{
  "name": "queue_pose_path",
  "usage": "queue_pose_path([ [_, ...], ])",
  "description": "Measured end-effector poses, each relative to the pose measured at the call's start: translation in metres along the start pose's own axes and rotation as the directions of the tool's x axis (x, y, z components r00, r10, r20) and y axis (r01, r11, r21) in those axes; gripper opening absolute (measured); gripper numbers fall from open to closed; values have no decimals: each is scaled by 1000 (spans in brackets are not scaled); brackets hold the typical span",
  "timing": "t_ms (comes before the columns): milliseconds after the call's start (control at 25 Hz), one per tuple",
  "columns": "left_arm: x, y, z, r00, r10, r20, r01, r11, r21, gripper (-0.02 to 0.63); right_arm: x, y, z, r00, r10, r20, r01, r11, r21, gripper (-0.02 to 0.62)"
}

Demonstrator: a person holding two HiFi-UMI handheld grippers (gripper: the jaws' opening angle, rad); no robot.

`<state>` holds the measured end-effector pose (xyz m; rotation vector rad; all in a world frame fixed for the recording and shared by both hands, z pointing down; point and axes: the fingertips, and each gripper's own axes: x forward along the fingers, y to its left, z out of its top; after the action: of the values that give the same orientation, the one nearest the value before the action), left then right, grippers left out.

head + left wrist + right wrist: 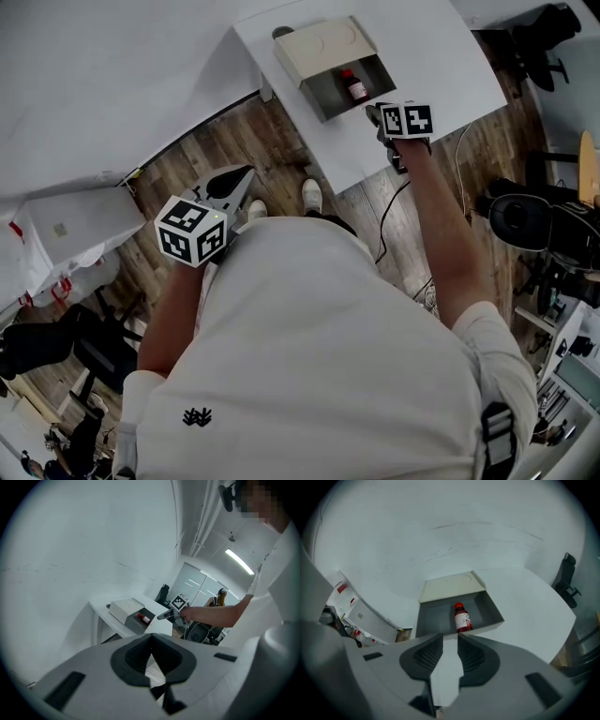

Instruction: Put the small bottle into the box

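A small brown bottle point(355, 86) with a red cap and a white label lies inside the grey box point(323, 97), whose cream lid point(323, 42) is slid back over its far half. In the right gripper view the bottle point(461, 618) rests near the front wall of the box point(436, 616). My right gripper point(374, 113) hovers over the white table point(431, 56) just in front of the box, open, a narrow gap between its pads point(450, 638) and nothing in it. My left gripper point(246, 174) is held low, off the table's left side, its jaws point(151, 637) together and empty.
The table's front edge point(356, 178) overhangs a wood floor with a loose cable point(389, 216). Black office chairs point(539, 37) stand to the right. A white cabinet point(75, 225) stands at the left by the wall.
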<state>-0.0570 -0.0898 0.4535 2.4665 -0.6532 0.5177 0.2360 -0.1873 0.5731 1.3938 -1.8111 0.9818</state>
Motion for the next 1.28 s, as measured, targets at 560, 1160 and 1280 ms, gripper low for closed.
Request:
queue_pose_path([
  [560,-15,8,-19,990,-127,-59,131,989,71,6,-47,105,-73,988,47,149,-62,993,96,12],
  [1160,-20,-4,-23,972,-214,-92,224,968,116,6,-95,186,-117,954,124,271,-167,975,143,6],
  [1280,-21,-3,-19,972,-216,-91,226,966,124,6,-98,193,-116,951,128,281,-171,976,135,6],
])
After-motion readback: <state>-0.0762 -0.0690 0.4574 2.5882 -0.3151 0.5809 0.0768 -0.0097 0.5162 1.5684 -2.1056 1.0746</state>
